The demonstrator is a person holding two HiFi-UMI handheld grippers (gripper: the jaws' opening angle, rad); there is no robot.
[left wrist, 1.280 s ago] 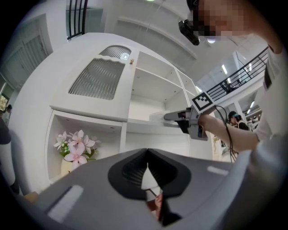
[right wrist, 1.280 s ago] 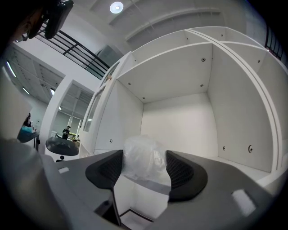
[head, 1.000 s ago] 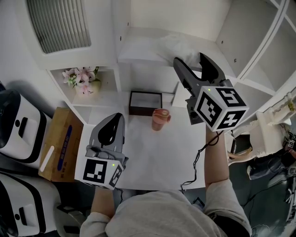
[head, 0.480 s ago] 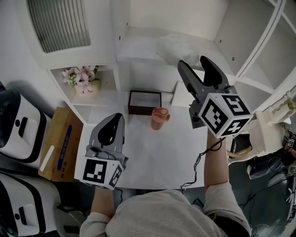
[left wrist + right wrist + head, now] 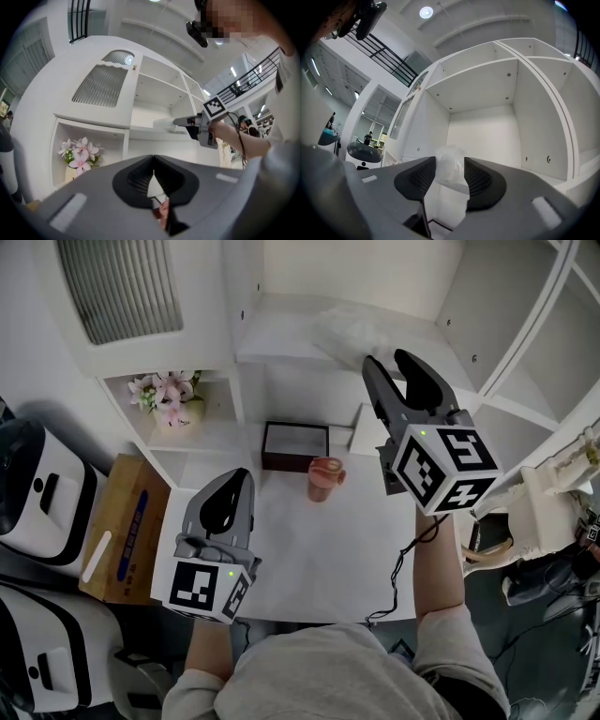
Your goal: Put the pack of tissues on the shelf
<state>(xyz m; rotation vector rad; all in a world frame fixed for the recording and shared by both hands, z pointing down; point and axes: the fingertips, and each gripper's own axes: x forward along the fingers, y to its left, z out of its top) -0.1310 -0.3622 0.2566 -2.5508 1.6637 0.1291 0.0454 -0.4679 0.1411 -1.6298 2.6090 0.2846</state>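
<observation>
The pack of tissues (image 5: 349, 330), clear-wrapped and white, lies on the white shelf board (image 5: 277, 343) in the upper compartment. My right gripper (image 5: 384, 358) hovers just in front of it, tips pointing at the pack. Its jaws are apart and closing, and nothing is pressed between them. In the right gripper view the pack (image 5: 451, 174) shows through the gap, beyond the pads (image 5: 480, 178). My left gripper (image 5: 231, 482) hangs shut and empty low over the table's left side. From the left gripper view the pack (image 5: 164, 124) rests on the shelf ahead of the right gripper (image 5: 177, 123).
A pink cup (image 5: 324, 480) and a dark shallow box (image 5: 294, 446) stand at the back of the white table (image 5: 328, 559). Pink flowers (image 5: 169, 399) fill a low cubby at left. A cardboard box (image 5: 122, 532) and white machines (image 5: 37, 484) sit on the floor left.
The right gripper's jaws have narrowed after standing wide, and the gripper shifted slightly right and back from the pack. The left gripper has not moved.
</observation>
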